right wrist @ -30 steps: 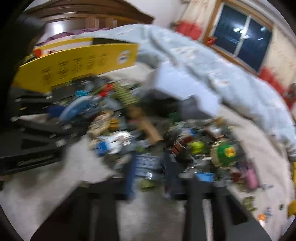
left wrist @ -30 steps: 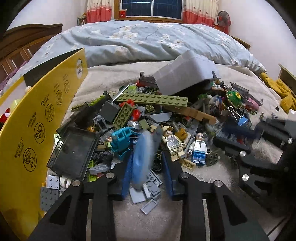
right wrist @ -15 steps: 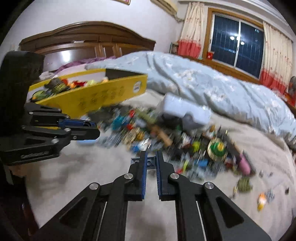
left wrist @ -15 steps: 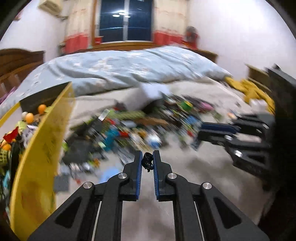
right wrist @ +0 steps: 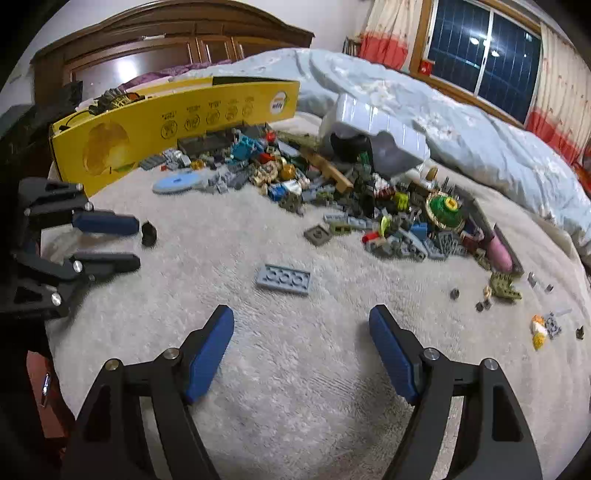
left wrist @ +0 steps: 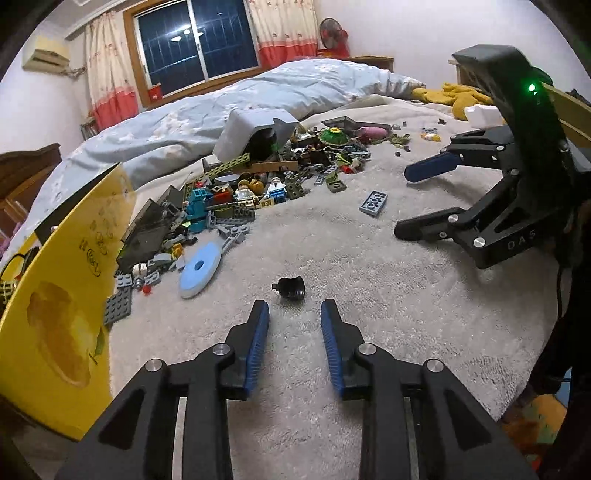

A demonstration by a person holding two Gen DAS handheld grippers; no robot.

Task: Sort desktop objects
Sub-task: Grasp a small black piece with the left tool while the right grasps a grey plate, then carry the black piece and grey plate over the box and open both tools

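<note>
Left wrist view: the left gripper (left wrist: 294, 321) is opening, empty, a small black piece (left wrist: 290, 287) lying on the blanket (left wrist: 369, 295) just ahead. The right gripper (right wrist: 301, 332), opening wide, holds nothing, a grey plate (right wrist: 283, 279) lying before it. Most of the brick pile (right wrist: 332, 192) looks unsorted beside the yellow box (right wrist: 166, 125).

Your room, itemised: bed (left wrist: 369, 266) under a pale fleece blanket; blue-grey duvet (left wrist: 229, 107) heaped behind; dark night window (left wrist: 195, 40) with cream-and-red curtains (left wrist: 107, 74); dark wooden headboard (right wrist: 170, 40); white walls (left wrist: 406, 26); air conditioner (left wrist: 44, 55) high left; red fan (left wrist: 330, 37).
</note>
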